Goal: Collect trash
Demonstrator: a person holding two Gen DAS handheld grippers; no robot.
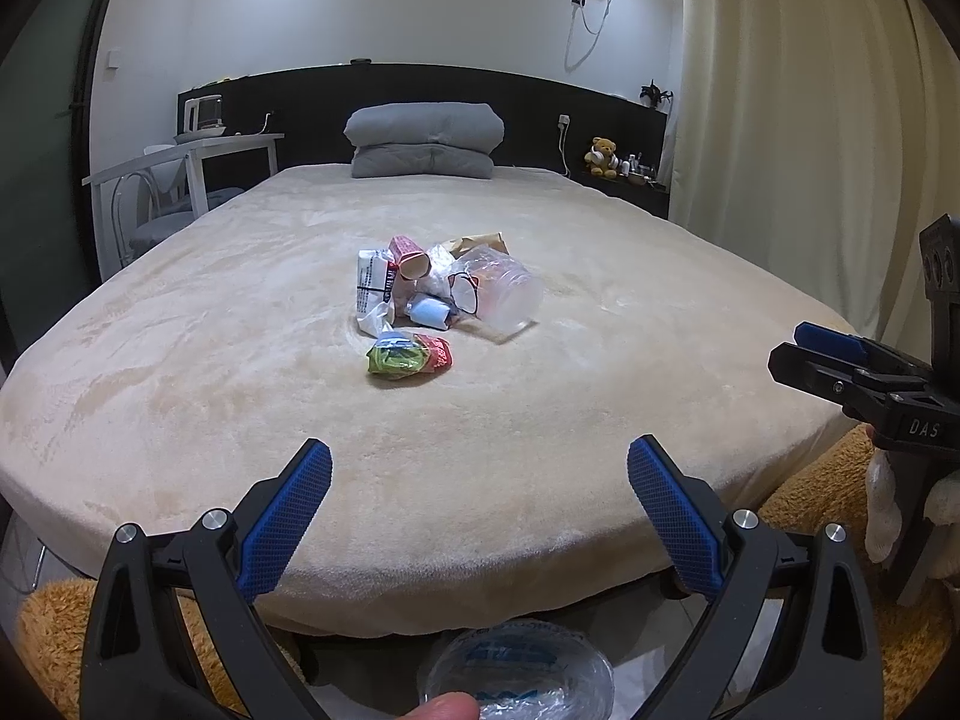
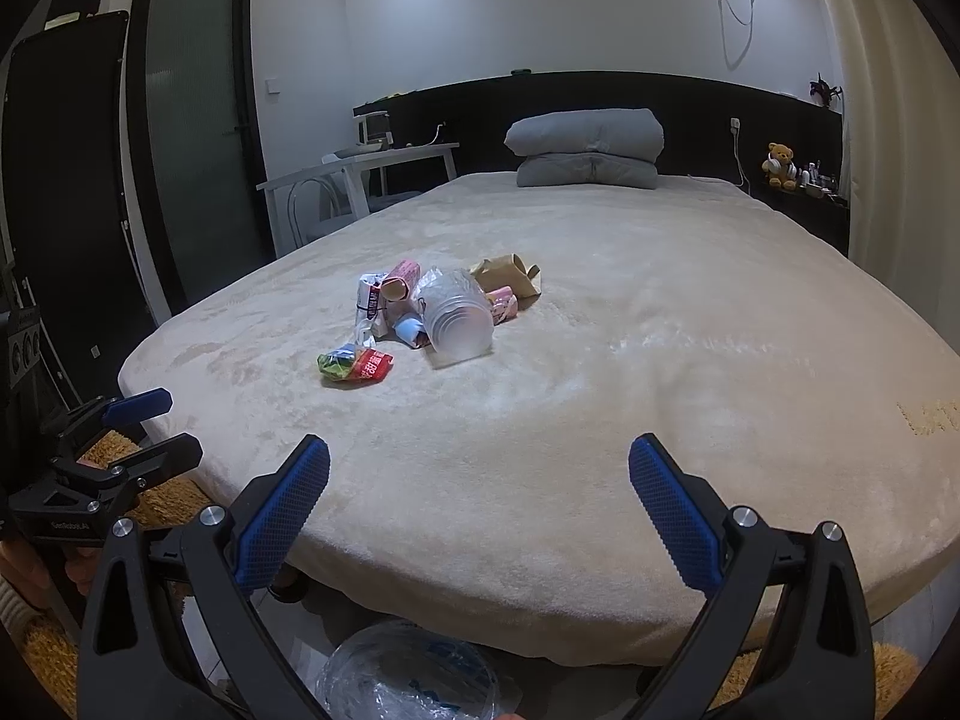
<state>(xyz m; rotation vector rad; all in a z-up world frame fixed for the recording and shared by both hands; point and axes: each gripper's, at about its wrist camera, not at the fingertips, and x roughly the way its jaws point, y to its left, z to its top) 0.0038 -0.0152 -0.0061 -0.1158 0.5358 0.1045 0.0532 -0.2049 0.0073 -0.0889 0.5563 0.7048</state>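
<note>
Both grippers hover low over the near edge of a bed (image 1: pixel 540 420) covered in a cream plush blanket, and both are empty. The left gripper (image 1: pixel 480 471) has its blue-padded fingers spread wide, and the right gripper (image 2: pixel 479 471) is spread just as wide; in the left wrist view the right gripper shows again at the far right, side-on, its jaws parted. The trash lies well ahead of both grippers, out in the middle of the bed, as one loose heap. Nearest the left gripper, slightly apart from the rest, is a crumpled green and red snack wrapper (image 1: pixel 410 357). Beyond it sits a small light-blue cup (image 1: pixel 429 312) on its side, touching a clear plastic cup (image 1: pixel 507 294) that lies tipped over to its right. On the heap's left side is a white wrapper with dark print (image 1: pixel 373 282), and behind it a pink carton (image 1: pixel 409 257) with its open end facing the gripper. At the back of the heap is a piece of brown paper (image 2: pixel 509 273). From the right gripper the whole heap lies ahead and to the left. Directly below both grippers, on the floor at the foot of the bed, is a clear plastic bag (image 2: pixel 408 675) with blue print. Far ahead, a folded grey quilt (image 1: pixel 425 141) rests against the dark headboard.
</note>
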